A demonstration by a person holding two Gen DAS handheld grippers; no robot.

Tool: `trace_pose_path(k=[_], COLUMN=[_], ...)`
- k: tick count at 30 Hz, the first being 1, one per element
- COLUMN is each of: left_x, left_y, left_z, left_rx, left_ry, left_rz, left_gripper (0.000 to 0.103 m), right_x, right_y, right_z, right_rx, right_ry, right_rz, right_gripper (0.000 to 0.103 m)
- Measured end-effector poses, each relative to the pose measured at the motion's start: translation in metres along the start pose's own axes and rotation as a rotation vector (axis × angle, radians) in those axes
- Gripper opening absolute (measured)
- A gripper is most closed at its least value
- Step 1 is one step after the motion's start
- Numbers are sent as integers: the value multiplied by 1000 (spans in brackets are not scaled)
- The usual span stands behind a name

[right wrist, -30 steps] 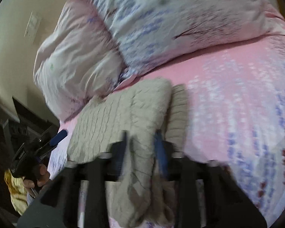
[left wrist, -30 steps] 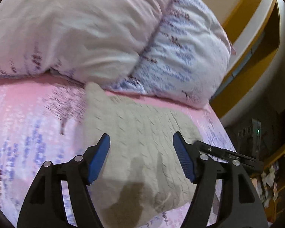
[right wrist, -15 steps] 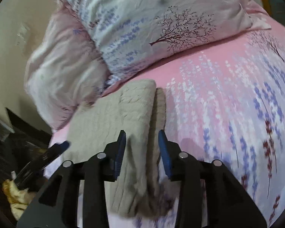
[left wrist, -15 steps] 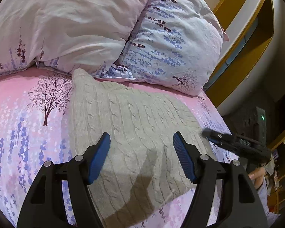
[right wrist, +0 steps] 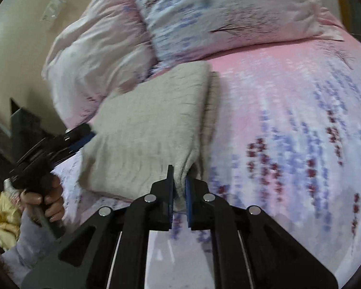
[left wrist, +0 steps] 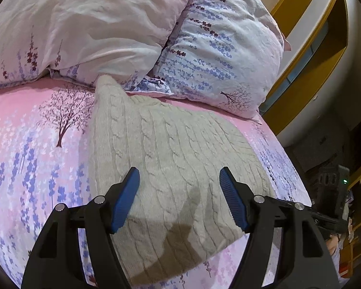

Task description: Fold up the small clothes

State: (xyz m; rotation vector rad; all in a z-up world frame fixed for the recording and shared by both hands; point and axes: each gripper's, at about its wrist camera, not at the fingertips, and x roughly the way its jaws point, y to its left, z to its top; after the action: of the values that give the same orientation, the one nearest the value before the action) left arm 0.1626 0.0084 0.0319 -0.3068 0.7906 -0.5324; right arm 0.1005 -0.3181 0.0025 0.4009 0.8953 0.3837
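A beige cable-knit sweater (left wrist: 175, 149) lies folded flat on the pink flowered bed sheet (left wrist: 36, 159), its far end against the pillows. My left gripper (left wrist: 179, 172) hovers open over the sweater's near part, blue pads wide apart and nothing pinched. In the right wrist view the same sweater (right wrist: 151, 125) shows a doubled right edge. My right gripper (right wrist: 179, 178) is shut on the sweater's near corner, a bunch of knit squeezed between its pads. The left gripper (right wrist: 79, 134) appears there at the sweater's left side, held by a hand (right wrist: 43, 195).
Two flowered pillows (left wrist: 84, 24) (left wrist: 223, 55) fill the head of the bed behind the sweater. A yellow wooden shelf unit (left wrist: 320, 55) stands to the right of the bed. A yellow cloth (right wrist: 2, 216) lies off the bed's left edge. Bare sheet (right wrist: 288, 132) spreads right of the sweater.
My right gripper let the knit go, stood part open half a second ago, and has pinched the sweater's near corner again. It slid sideways. The left gripper barely moved.
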Motion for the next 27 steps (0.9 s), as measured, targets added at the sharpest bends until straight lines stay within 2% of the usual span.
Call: trace_pose_path(k=[2,4,6,8,11,15,17,19,22,23,25,26,27], left_x=[-1,0,-3,-13,-30,-28,-20,-9,-7,-12,-23,-29,-38], left_y=[1,0,-2,-5,-15,-25,-27,-29,-34,-34,-31,-29,-26], left_z=[-4,-6,-6,-7,-15,-32,-39,-45,-48,-47,-50,-51,-55], left_rx=[-3,6,6,0,43,118,136,164,194,186,165,157,147], left_ry=[-11,-22,-29,-47,-79,-52,-26,-1,-3,-7,-24,-34,-45], left_rz=[8,21,24,11,19,70,84,117,143,132,124,136,172], left_gripper=[69,69,69,70,71,71,71,71,73,73,73,74,76], right_x=[4,0,-15,-26,-30,-20,-5,19,23,16,0,-9,-15], right_y=[3,10,18,28,42,56,61,61,62,62,60,59,58], right_z=[-1,4,8,9,5,-1,-5,-7,-6,-5,-6,-7,-8], right_rx=[-31,-50,-66,-115,-197,-272,-301,-306,-298,-280,-252,-244,-241], right_ry=[24,14,-79,-161,-198,-178,-133,-54,-58,-69,-117,-145,-160], right_rz=[-27,-51,-73,-103,-113,-108,-140,-206,-221,-200,-169,-184,-198], right_gripper=[8,13,27,30,30,30,30,30,31,35,51,66,73])
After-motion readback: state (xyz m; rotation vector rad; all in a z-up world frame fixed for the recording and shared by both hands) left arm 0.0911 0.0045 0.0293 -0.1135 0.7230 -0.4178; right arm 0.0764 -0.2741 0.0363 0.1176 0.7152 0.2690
